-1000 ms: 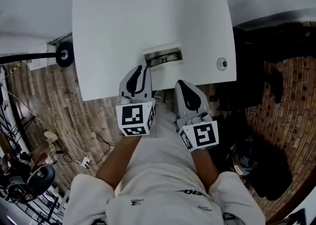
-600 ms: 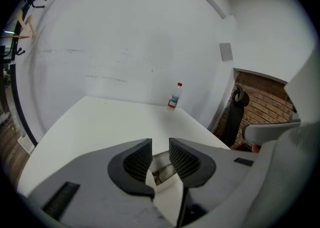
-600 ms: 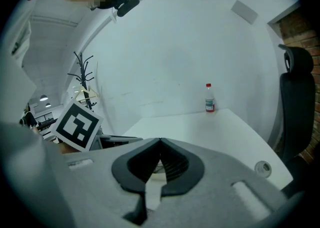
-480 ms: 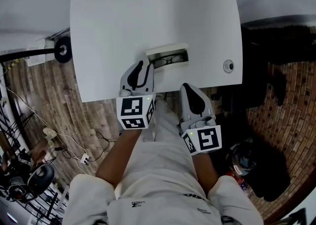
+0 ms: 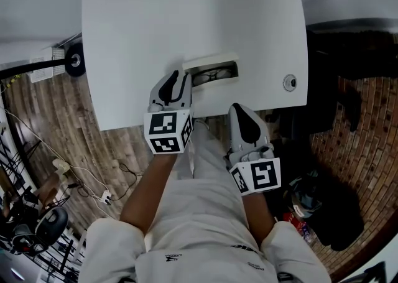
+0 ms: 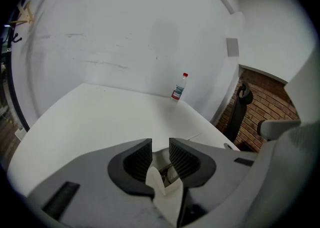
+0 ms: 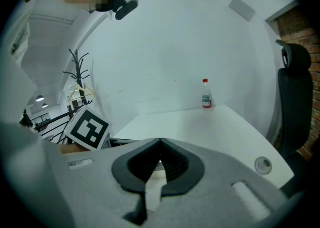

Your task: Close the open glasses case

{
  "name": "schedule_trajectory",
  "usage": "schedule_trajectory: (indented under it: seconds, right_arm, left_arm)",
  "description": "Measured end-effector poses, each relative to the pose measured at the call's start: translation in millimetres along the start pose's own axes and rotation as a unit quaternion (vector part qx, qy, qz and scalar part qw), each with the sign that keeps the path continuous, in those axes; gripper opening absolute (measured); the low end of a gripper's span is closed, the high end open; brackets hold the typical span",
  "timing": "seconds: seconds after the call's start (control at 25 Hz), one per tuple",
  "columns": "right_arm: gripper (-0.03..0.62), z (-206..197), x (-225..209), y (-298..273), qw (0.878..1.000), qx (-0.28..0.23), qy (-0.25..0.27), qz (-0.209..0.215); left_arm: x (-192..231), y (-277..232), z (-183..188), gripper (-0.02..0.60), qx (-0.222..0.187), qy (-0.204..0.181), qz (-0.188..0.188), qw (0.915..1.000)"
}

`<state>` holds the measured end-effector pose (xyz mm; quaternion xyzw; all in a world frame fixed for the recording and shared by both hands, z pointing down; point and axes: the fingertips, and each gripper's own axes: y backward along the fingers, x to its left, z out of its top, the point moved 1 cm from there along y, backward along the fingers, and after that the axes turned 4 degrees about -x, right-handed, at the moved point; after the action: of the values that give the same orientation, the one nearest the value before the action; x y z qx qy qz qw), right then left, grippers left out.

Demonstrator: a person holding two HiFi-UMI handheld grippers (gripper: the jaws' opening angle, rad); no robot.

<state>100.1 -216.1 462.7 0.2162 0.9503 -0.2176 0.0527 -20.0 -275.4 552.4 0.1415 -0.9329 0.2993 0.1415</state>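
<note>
A white table (image 5: 155, 27) fills the upper part of the head view, and the person stands at its near edge in a pale shirt (image 5: 205, 226), arms reaching forward. A black office chair (image 7: 295, 101) stands off the table's right edge. The left gripper (image 5: 181, 76) lies over the table close to the near edge, its marker cube (image 5: 166, 132) hanging past that edge. Its jaws have just been opening and stand a narrow gap apart with nothing pressed between the pads; the end of the case shows through the gap. The right gripper (image 5: 237, 107) hangs lower, with its tip at the near edge and its own cube (image 5: 256, 175) over the person's lap. Its jaws are closed tip to tip on nothing. The open glasses case (image 5: 208, 60) rests a little in from the near edge, toward the right half of the table, its left end just beside the left gripper's tips and its cream lid raised on the far side. A small bottle (image 6: 179, 87) with a red cap stands upright at the far edge. Dark-framed glasses (image 5: 208, 77) lie inside the case. A round cable grommet (image 5: 290, 82) sits near the right edge.
</note>
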Motion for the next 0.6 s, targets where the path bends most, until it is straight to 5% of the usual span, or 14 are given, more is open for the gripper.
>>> schedule_trajectory:
  seconds: [0.6]
  right_arm:
    - [-0.005, -15, -4, -13, 1.0, 0.02, -0.003, 0.001]
  left_arm:
    - [14, -25, -18, 0.103, 0.021, 0.038, -0.025, 0.9987]
